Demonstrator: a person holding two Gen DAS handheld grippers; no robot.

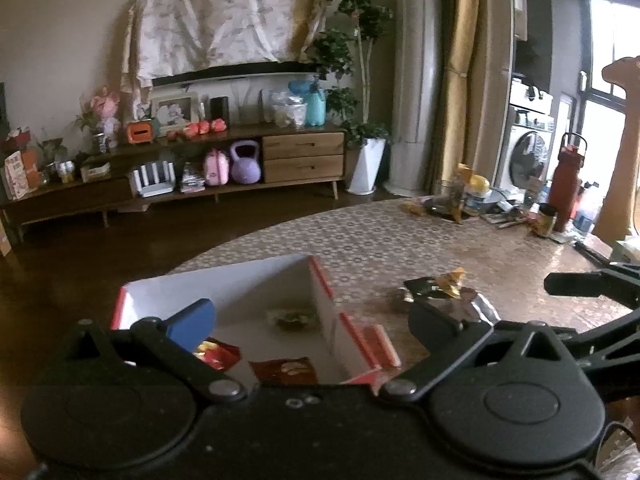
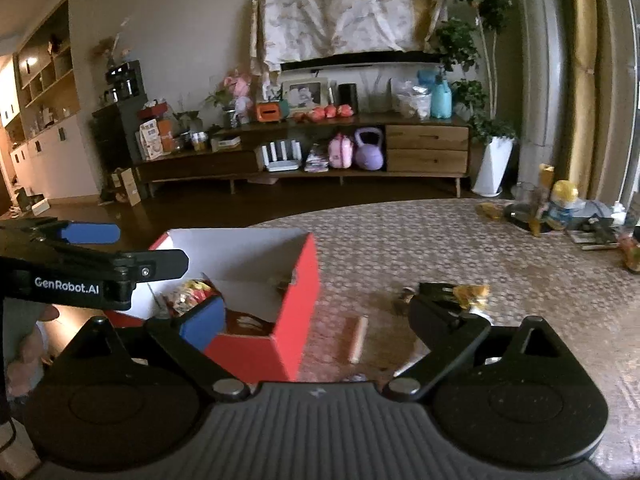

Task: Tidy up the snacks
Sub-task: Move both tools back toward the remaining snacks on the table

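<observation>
While both tools are standing wide apart with nothing between their pads, the box (image 2: 256,280) is sitting open on the surface (image 2: 400,240) — a bin for the snacks. The left tool (image 1: 316,312) is hanging over it, where three packets are lying: one red (image 1: 218,354), one brown (image 1: 286,370), one greenish (image 1: 294,318). The right tool (image 2: 316,312) is facing what looks left to collect — a stick (image 2: 358,338) and a foil wrapper (image 2: 468,294) beside the box

Red box (image 2: 296,280), white inside
</observation>
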